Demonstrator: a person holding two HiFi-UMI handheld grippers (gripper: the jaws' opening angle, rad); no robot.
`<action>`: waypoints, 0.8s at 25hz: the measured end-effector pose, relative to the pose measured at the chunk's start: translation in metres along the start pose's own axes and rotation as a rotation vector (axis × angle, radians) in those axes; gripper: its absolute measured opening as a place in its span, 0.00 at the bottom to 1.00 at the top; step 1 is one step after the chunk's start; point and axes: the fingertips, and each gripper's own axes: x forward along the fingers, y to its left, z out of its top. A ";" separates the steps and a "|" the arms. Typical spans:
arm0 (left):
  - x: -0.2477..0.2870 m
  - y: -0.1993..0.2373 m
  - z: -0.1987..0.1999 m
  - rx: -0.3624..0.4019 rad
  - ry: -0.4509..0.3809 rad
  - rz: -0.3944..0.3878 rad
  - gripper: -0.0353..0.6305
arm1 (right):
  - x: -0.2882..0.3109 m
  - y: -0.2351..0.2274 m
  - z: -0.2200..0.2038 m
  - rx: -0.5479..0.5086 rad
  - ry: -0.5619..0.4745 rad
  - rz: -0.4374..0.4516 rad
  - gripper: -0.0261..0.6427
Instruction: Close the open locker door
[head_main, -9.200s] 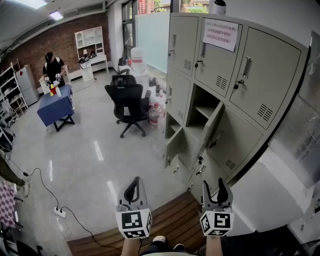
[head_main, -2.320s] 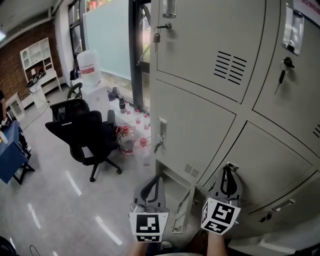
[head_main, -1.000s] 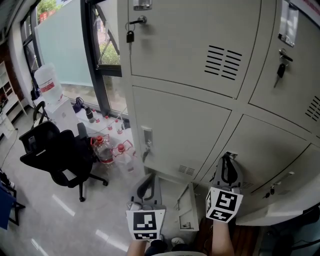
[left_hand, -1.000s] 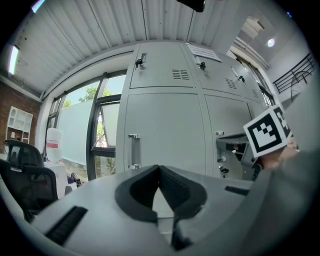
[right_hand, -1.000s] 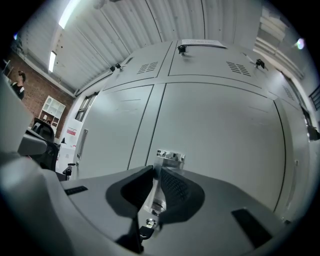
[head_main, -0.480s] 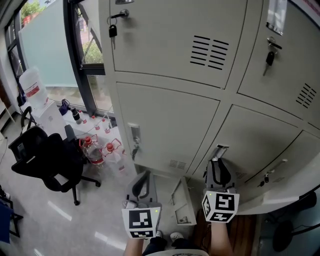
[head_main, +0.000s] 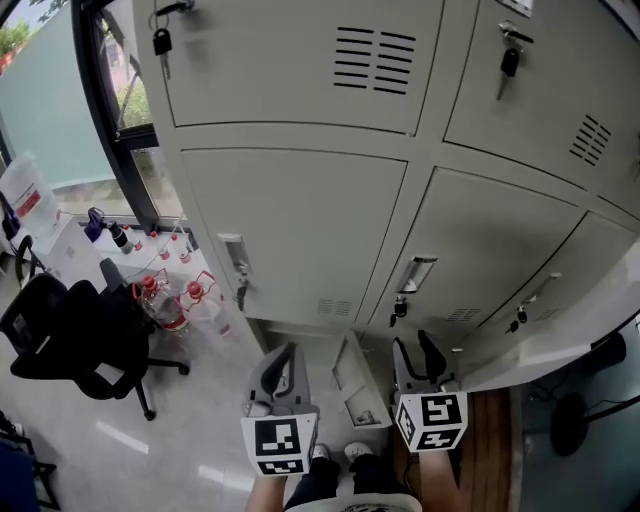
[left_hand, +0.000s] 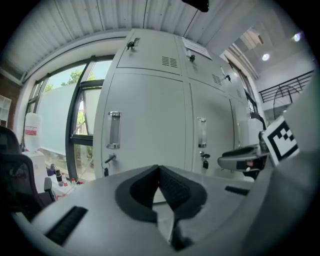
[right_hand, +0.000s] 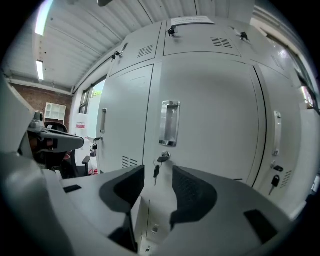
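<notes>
Opening on nothing, right claw (head_main: 414, 347) faces the locker door (head_main: 485, 245); left claw (head_main: 287, 355) pressed together.

A black swivel office chair (head_main: 70, 335) stands on a glossy pale grey floor (head_main: 150, 445). Beyond the chair rises a dark-framed window with frosted panes (head_main: 50, 110), daylight and green foliage showing above. Between chair and window stand clear plastic bottles with red caps (head_main: 160, 295) and a large translucent water jug (head_main: 22, 190). Well to the chair's right, brown wooden planks (head_main: 495, 440) cover the floor.
</notes>
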 end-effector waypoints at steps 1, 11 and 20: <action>0.000 -0.003 -0.003 0.003 0.005 -0.014 0.06 | -0.003 0.001 -0.007 0.001 0.017 0.000 0.29; -0.007 -0.018 -0.054 -0.009 0.108 -0.058 0.06 | -0.020 0.018 -0.074 0.081 0.161 0.075 0.29; -0.019 -0.032 -0.086 -0.035 0.197 -0.022 0.06 | -0.039 0.035 -0.124 0.119 0.272 0.185 0.29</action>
